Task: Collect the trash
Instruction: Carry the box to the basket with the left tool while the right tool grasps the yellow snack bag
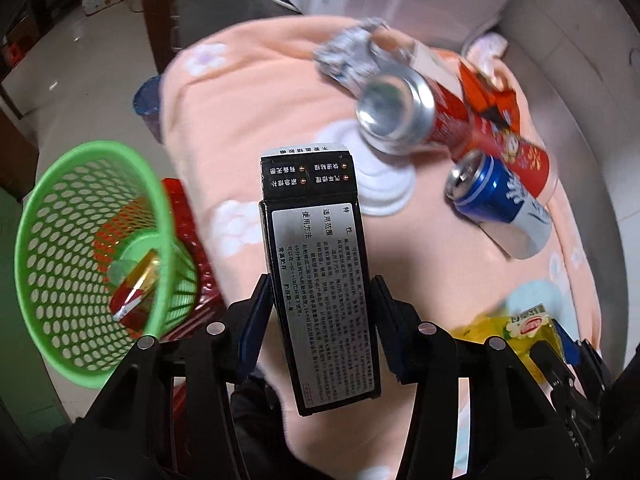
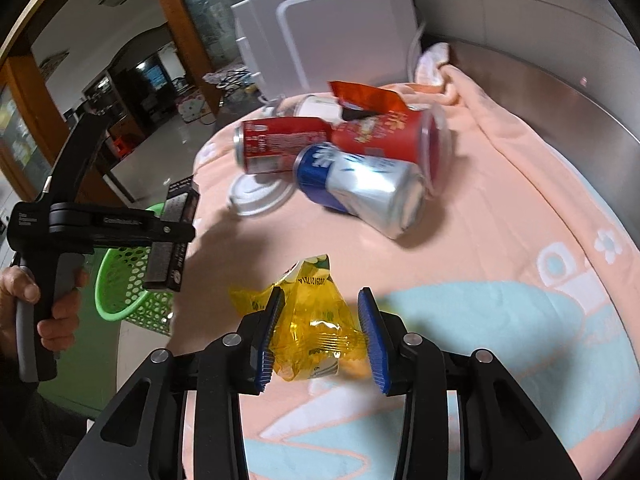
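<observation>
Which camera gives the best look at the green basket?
The left wrist view: the green basket shows whole, mouth open, with a wrapper visible inside. In the right wrist view the basket is partly hidden behind the left tongs and their black box.

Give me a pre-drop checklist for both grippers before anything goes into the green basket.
1. Left gripper clamped on black box: ok.
2. Right gripper clamped on yellow wrapper: ok.
3. Green basket mouth open, room inside: ok.
4. Black box over the basket mouth: not ok, it hangs over the pink blanket.
5. Wrapper over the basket: not ok.
6. Both grippers clear of each other: ok.
</observation>
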